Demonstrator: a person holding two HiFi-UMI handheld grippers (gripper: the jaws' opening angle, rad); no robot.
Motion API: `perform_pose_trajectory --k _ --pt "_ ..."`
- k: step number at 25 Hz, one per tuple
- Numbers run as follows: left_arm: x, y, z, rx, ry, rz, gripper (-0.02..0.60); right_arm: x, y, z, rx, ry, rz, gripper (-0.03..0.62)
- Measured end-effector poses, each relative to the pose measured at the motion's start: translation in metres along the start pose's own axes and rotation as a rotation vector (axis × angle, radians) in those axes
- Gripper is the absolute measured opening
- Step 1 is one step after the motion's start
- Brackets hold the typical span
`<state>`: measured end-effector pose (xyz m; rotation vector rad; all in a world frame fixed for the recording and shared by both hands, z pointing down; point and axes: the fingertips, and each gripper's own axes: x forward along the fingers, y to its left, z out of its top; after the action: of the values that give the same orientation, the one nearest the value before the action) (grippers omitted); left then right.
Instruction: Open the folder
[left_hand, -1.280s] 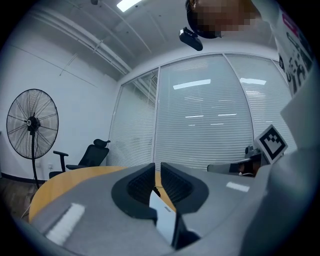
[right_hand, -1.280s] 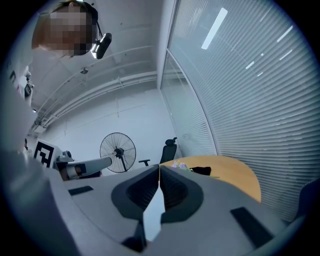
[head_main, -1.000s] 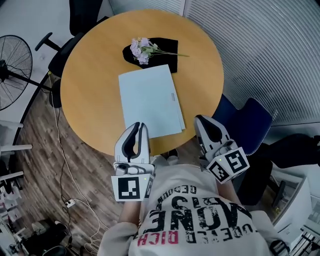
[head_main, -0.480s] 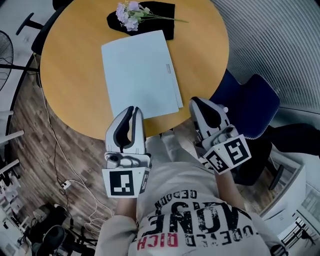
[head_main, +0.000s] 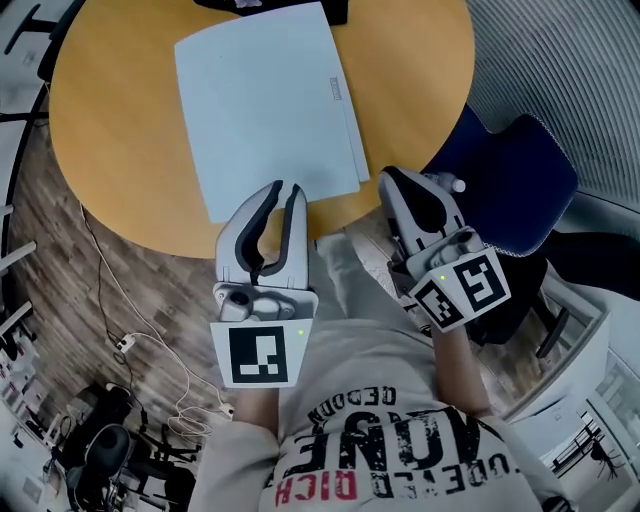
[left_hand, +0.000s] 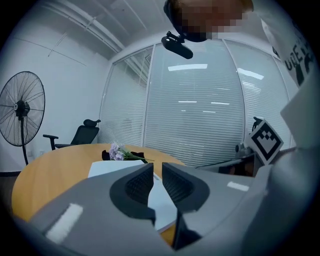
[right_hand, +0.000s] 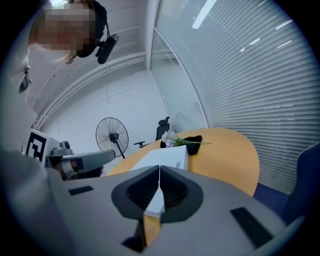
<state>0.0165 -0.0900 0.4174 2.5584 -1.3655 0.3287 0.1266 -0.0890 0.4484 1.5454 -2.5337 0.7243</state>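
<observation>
The pale blue, flat rectangular folder (head_main: 262, 105) lies closed on the round, light-wood table (head_main: 110, 140), so whatever is inside is hidden. Its long sides run roughly from 12 to 6 o'clock in the head view, and a small grey tab (head_main: 338, 91) sits on its 3 o'clock edge. Its cover is bare.

Just past its 12 o'clock edge lie a small bunch of lilac flowers with green stems (left_hand: 116, 151) and, under them, a crumpled black cloth (right_hand: 197, 140), both clear of the folder.

At the folder's 6 o'clock edge, the tips of the grey-and-white left gripper (head_main: 282, 188) overlap the near corner; whether they touch it cannot be told. Its jaws stand a little apart and have just been opening, with nothing gripped between them. At about 5 o'clock the right gripper (head_main: 391, 178) hangs off the table's rim, its jaws pressed together on nothing.

Off the table, a dark blue padded chair (head_main: 520, 175) stands at 4 o'clock. White cables (head_main: 125, 340) trail over the wood-plank floor (head_main: 60, 300) at 7 o'clock. Beyond the table's far side stand a black office chair (left_hand: 82, 134) and a tall black pedestal fan (left_hand: 21, 108), before a glass wall with white blinds (left_hand: 200, 110).
</observation>
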Motion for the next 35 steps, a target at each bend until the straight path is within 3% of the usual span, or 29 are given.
perform_pose_trajectory --k 5,12,18,23,35 --pt "0.004 -0.008 -0.006 -0.008 0.02 -0.026 0.071 0.001 -0.002 -0.008 0.013 0.005 0.001 0.012" --pt "0.019 -0.024 -0.017 0.127 0.089 -0.063 0.094 0.002 -0.008 -0.016 0.032 0.02 0.003 0.012" --pt "0.035 -0.035 -0.025 0.165 0.118 -0.114 0.109 0.009 -0.013 -0.026 0.042 0.046 0.008 0.012" --pt "0.045 -0.041 -0.041 0.27 0.168 -0.139 0.129 0.02 -0.018 -0.036 0.049 0.077 0.018 0.012" --pt "0.053 -0.064 -0.066 0.339 0.214 -0.254 0.153 0.032 -0.03 -0.052 0.069 0.11 0.0 0.012"
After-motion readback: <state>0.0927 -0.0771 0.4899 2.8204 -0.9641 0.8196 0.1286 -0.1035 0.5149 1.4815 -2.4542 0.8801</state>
